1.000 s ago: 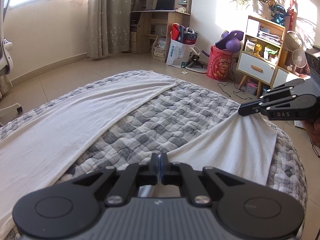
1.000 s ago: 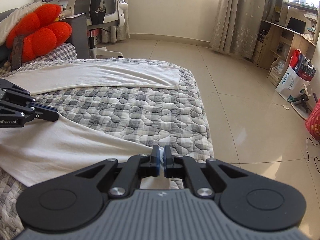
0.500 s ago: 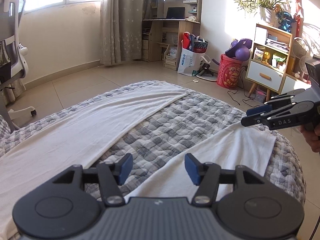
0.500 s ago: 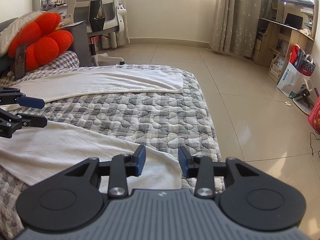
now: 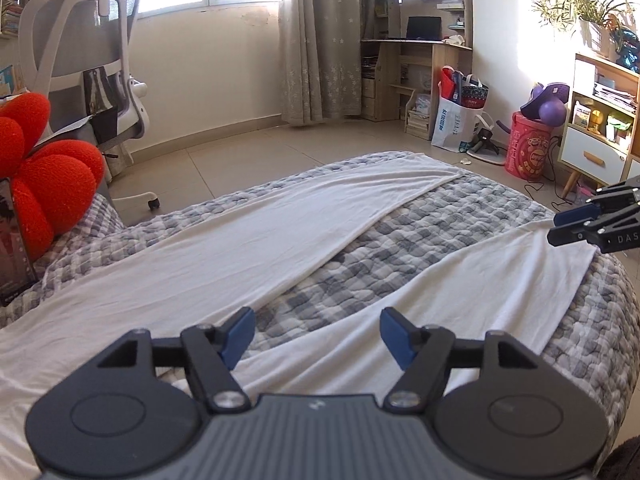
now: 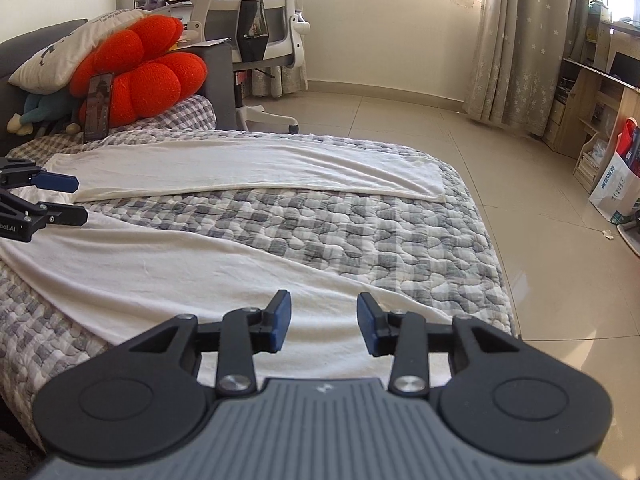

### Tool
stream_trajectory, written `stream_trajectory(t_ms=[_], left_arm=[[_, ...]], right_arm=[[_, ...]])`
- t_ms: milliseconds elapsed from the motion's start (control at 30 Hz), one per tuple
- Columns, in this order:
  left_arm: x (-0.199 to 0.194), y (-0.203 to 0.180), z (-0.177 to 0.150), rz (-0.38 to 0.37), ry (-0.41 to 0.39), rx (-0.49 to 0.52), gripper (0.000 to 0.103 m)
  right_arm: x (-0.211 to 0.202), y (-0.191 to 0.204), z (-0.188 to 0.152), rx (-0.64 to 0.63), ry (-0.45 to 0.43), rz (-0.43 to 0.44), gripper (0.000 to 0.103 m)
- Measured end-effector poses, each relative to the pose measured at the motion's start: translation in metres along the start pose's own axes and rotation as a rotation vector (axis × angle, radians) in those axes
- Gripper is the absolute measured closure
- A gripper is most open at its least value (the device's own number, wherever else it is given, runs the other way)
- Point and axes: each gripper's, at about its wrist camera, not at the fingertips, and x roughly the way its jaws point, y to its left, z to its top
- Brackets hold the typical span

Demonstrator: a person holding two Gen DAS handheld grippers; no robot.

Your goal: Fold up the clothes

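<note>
A white garment lies on the grey checked quilt (image 5: 400,240) in two long strips that meet on the pillow side. The far strip (image 5: 280,240) (image 6: 260,168) runs along the bed's far edge, and the near strip (image 5: 460,288) (image 6: 180,264) lies flat below both grippers. My left gripper (image 5: 316,330) hovers over the near strip. Its jaws are opening and nothing is between them. In the right wrist view it shows at the left edge (image 6: 76,200). My right gripper (image 6: 323,316) stands open above the strip's other end, holding nothing, and shows in the left wrist view (image 5: 560,228).
A red flower cushion (image 6: 140,68) and a phone (image 6: 98,108) leaning on it sit by the pillows. A white office chair (image 5: 84,60) stands beside the bed. Tiled floor (image 6: 540,260) borders the bed's foot. A red bucket (image 5: 528,148), a bag (image 5: 456,120) and a shelf (image 5: 600,132) stand beyond.
Both grippers were shut on the near white strip's edge a second ago. Both have opened, let the cloth go and drawn back and up; the strip now lies flat.
</note>
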Motion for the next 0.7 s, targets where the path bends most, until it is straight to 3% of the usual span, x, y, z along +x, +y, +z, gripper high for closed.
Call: stream_trajectory(t_ms=[400,700], left_arm=[[-0.047,0.038,-0.035,0.151,0.008,-0.075,0.027],[-0.081,0.079,-0.070,0.284,0.006,-0.221,0.026]], right_arm=[[0.002,0.056,0.005,-0.077,0.003,0.135,0.061],[0.016,0.110,0.011,-0.155,0.015,0.298,0.061]])
